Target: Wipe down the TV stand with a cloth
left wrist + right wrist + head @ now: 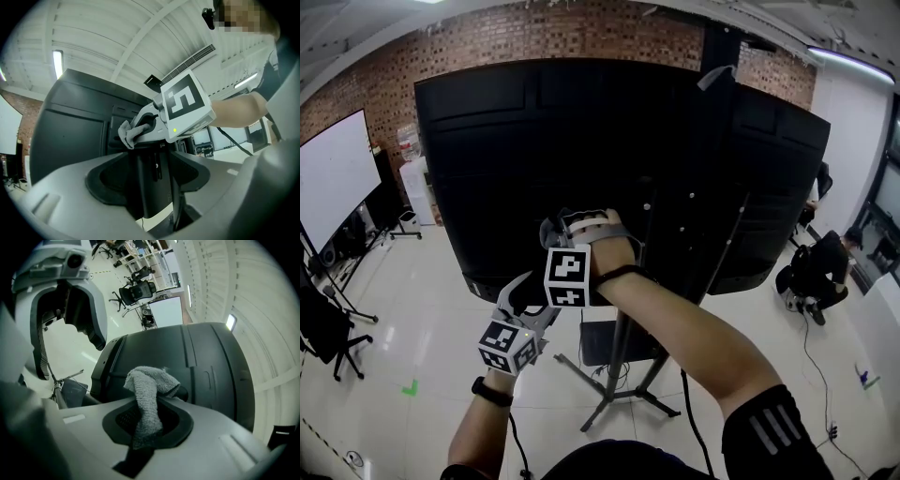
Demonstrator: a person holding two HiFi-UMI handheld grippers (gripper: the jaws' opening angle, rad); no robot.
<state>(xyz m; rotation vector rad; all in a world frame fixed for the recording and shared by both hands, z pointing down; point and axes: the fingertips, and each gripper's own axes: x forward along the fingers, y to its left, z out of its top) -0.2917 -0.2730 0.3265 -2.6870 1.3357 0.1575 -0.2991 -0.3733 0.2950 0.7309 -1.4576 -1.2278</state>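
Observation:
The black back of the TV (581, 141) on its stand pole (623, 352) fills the head view. My right gripper (581, 222) is shut on a grey cloth (555, 232), which it holds up against the TV's lower back. In the right gripper view the cloth (147, 399) hangs folded between the jaws of the right gripper (150, 420). My left gripper (517, 292) sits lower left, near the TV's bottom edge, with its jaws apart. In the left gripper view, the black stand column (154, 187) shows in the gap of the left gripper (150, 178), below the cloth (127, 133); whether it touches is unclear.
The stand's tripod legs (614, 403) spread on the white floor, with a dark shelf (600, 342) on the pole and cables trailing down. A whiteboard (333, 178) and an office chair (323, 328) stand at the left. A person (820, 267) crouches at the right.

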